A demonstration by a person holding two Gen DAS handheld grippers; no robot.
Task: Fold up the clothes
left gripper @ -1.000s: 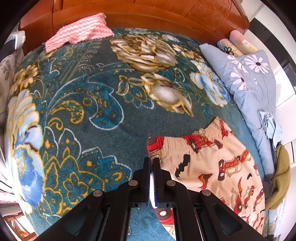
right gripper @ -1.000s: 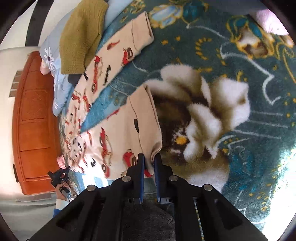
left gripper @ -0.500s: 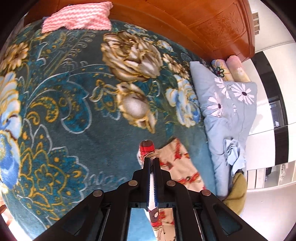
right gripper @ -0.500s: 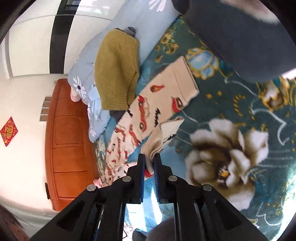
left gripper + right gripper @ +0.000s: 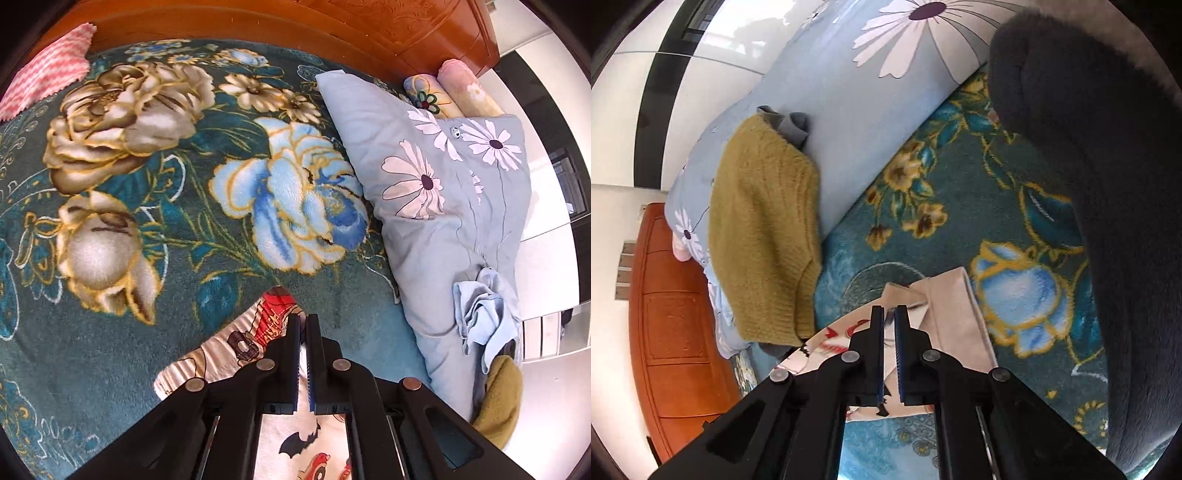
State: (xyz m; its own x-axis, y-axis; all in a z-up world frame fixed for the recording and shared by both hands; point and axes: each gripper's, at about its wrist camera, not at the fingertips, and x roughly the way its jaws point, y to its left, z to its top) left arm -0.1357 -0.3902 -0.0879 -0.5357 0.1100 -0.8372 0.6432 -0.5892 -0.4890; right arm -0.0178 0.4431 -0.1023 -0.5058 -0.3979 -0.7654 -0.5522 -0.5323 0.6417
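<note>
Home bedroom: floral blanket (image 5: 155,229), carved wooden headboard (image 5: 388,26), daisy-print quilt (image 5: 443,192)

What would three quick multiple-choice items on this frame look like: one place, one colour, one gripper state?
1. Where does the mustard knit sweater lie?
A. on the light-blue daisy quilt
B. on the wooden headboard
C. in a basket

2. What colour is the towel by the headboard?
A. green
B. pink and white
C. black

3. What are both grippers doing?
A. open, empty
B. shut on the printed pants
C. holding the sweater

Key: 1 A, the sweater sits on the quilt's edge. 2 B, a pink and white zigzag. 3 B, the left gripper and right gripper each pinch the printed pants.
</note>
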